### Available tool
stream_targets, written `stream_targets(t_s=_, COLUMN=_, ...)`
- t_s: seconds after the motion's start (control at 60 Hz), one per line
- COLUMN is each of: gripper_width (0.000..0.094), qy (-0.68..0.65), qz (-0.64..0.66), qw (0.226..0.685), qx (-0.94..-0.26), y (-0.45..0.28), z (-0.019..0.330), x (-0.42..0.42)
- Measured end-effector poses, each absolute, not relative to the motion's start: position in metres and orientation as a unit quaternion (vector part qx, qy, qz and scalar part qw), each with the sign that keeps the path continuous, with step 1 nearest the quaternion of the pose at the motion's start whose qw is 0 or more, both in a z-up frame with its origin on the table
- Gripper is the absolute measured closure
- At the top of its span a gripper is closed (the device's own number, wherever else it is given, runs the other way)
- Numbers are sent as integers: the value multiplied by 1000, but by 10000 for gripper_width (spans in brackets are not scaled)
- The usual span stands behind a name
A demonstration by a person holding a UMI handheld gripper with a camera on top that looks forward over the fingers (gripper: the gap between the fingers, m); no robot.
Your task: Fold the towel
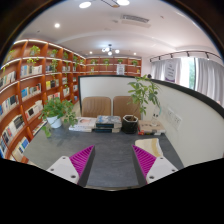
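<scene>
Two purple-padded fingers of the gripper (110, 162) stood spread apart, grasping nothing, above a dark grey table (110, 150). No towel showed anywhere. Beyond sat a leafy green potted plant (60, 110). A blind descent risked striking bare tabletop, since the cloth's position stayed unknown.

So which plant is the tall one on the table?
Find the grey table beyond the open gripper. At its far edge, past a dark pot, stands the tall plant. Unlike the bushy plant by the bookshelves, it is thin and reaches higher.
</scene>
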State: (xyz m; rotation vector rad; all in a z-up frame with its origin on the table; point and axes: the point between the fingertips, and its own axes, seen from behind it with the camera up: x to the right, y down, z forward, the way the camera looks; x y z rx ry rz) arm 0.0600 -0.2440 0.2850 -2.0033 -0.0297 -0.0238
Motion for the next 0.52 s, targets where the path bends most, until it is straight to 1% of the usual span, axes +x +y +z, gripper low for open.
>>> stream_targets(t_s=0.2, gripper_width=225, qy=-49, qz=-5, qw=531, qx=-846, y=-272, z=273, x=21)
stream_targets(t_s=0.383, gripper_width=225, qy=-52, qz=12, qw=535, qx=-843, y=-281, z=274, x=-5)
stream_targets(t_s=0.517, gripper_width=227, qy=-49, qz=12, qw=535, qx=-843, y=-282, z=274, x=-9)
